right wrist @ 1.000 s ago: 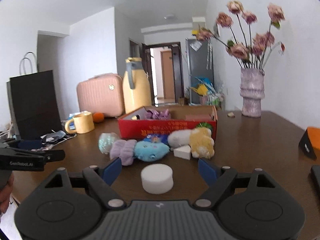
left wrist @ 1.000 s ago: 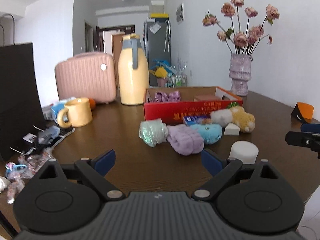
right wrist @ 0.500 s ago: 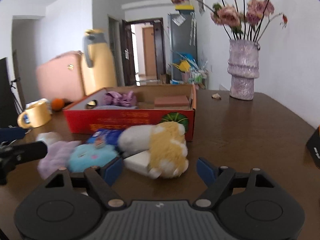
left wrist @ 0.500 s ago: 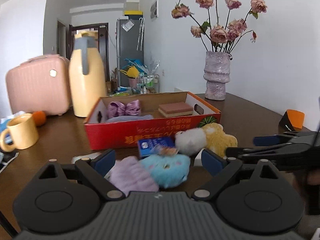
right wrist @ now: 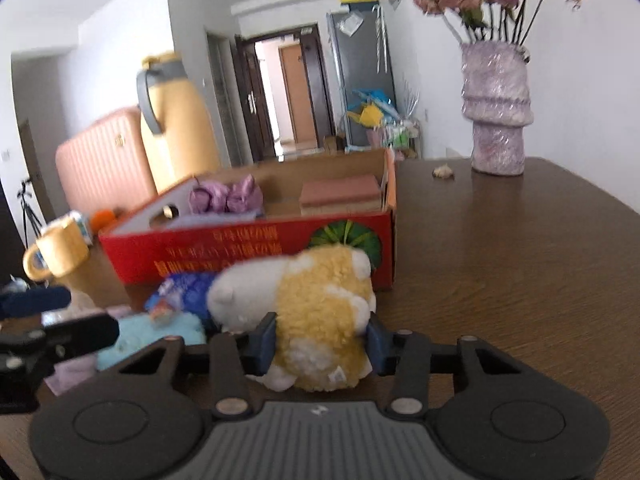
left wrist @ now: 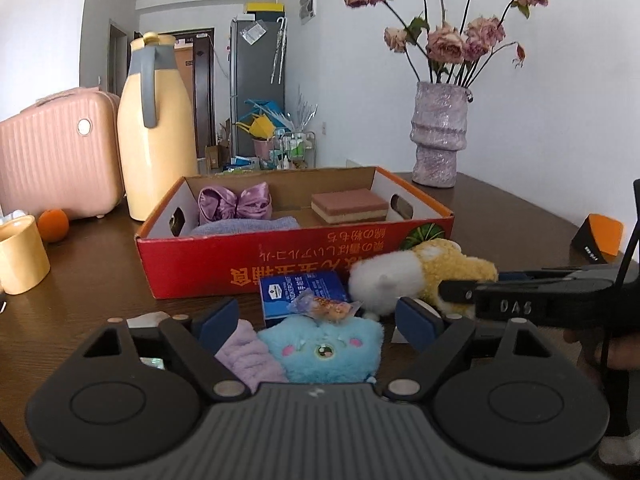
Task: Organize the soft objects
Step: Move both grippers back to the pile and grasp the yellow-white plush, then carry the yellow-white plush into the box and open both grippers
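Note:
A red cardboard box (left wrist: 280,256) (right wrist: 248,246) holds a purple bow (left wrist: 236,200), a folded lilac cloth (left wrist: 244,226) and a pink sponge (left wrist: 350,206). In front of it lie a yellow-and-white plush (left wrist: 424,276) (right wrist: 320,312), a blue plush (left wrist: 320,350) (right wrist: 152,336), a lilac fuzzy item (left wrist: 248,354) and a blue packet (left wrist: 300,290). My left gripper (left wrist: 318,324) is open, with the blue plush between its fingers. My right gripper (right wrist: 320,340) has closed on the yellow-and-white plush.
A yellow thermos (left wrist: 154,128), a pink case (left wrist: 56,156), a yellow mug (left wrist: 20,260) and an orange (left wrist: 52,224) stand at the left. A purple vase of dried roses (left wrist: 440,136) (right wrist: 496,108) stands back right. An orange-black object (left wrist: 598,238) sits at the right.
Both grippers moved forward toward the plush pile. The right gripper's fingers closed in around the yellow-and-white plush. The left gripper stayed open and came down over the blue plush.

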Available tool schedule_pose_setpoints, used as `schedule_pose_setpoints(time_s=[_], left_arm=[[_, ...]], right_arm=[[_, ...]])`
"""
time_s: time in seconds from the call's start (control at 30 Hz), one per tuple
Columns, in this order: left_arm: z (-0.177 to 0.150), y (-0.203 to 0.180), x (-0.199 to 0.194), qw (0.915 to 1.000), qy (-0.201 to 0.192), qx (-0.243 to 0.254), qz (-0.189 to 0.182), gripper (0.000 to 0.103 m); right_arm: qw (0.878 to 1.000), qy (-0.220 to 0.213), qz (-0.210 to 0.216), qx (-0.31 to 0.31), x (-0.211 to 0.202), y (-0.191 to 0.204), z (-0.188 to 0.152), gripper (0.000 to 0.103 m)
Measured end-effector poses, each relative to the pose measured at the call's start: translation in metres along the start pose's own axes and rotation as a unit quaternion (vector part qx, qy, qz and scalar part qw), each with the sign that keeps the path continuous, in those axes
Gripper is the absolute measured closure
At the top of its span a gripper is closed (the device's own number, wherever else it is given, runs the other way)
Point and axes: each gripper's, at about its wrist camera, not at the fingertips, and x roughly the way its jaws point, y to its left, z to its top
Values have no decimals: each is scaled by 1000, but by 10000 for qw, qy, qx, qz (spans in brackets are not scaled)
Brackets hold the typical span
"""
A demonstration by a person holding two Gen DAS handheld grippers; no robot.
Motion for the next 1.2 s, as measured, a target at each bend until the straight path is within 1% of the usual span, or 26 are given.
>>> schedule_pose_setpoints(time_s=[0.07,0.13,0.23,0.3,0.37,0.4,0.47,0.53,0.6,0.67,0.77,0.83,0.93,0.97,1.07,1.13,1.17,1.2], left_arm=[[1,0,-12,10000,-73,-8,-16,15],[2,1,-28,9999,-164,-34,-29,15],[-2,3,-53,9996,-247,-133,-61,15],[-11,6,-73,9994,-279,-183,-106,15],[-23,11,-88,9994,-252,-213,-137,14],[-32,17,-96,9992,-188,-289,-223,14],[-47,29,-105,9977,59,-577,-341,14],[-64,44,-114,9942,302,-964,-372,16],[-78,57,-123,9916,423,-1172,-358,16],[-87,65,-128,9896,546,-1287,-327,16],[-95,70,-134,9882,606,-1372,-310,16],[-96,73,-136,9868,573,-1466,-374,16],[-95,75,-139,9849,506,-1564,-545,17],[-95,74,-138,9843,509,-1583,-597,17],[-95,72,-132,9818,607,-1653,-716,26],[-97,72,-128,9796,688,-1701,-824,33],[-98,71,-127,9789,702,-1719,-856,35],[-98,72,-126,9779,705,-1752,-894,39]], right_arm=[[9997,-227,-130,-37,-15,2,3,60],[9990,-420,-137,-23,-34,5,6,60],[9982,-583,-1,-118,-66,17,7,60],[9976,-633,205,-212,-89,32,1,60],[9963,-581,564,-289,-109,48,-13,60],[9955,-513,738,-304,-116,57,-21,60],[9938,-288,1028,-323,-126,75,-41,60],[9923,-68,1173,-400,-130,92,-59,60],[9908,120,1274,-434,-132,105,-76,60],[9894,187,1334,-536,-135,115,-89,60],[9895,373,1250,-619,-136,125,-100,58],[9898,343,1168,-739,-138,132,-106,56],[9906,288,1186,-625,-145,130,-108,54],[9908,257,1202,-576,-147,128,-107,53],[9921,191,1136,-486,-152,122,-106,53],[9921,187,1172,-414,-152,120,-105,53],[9918,192,1202,-389,-152,119,-105,53],[9917,217,1207,-383,-152,118,-106,53]])
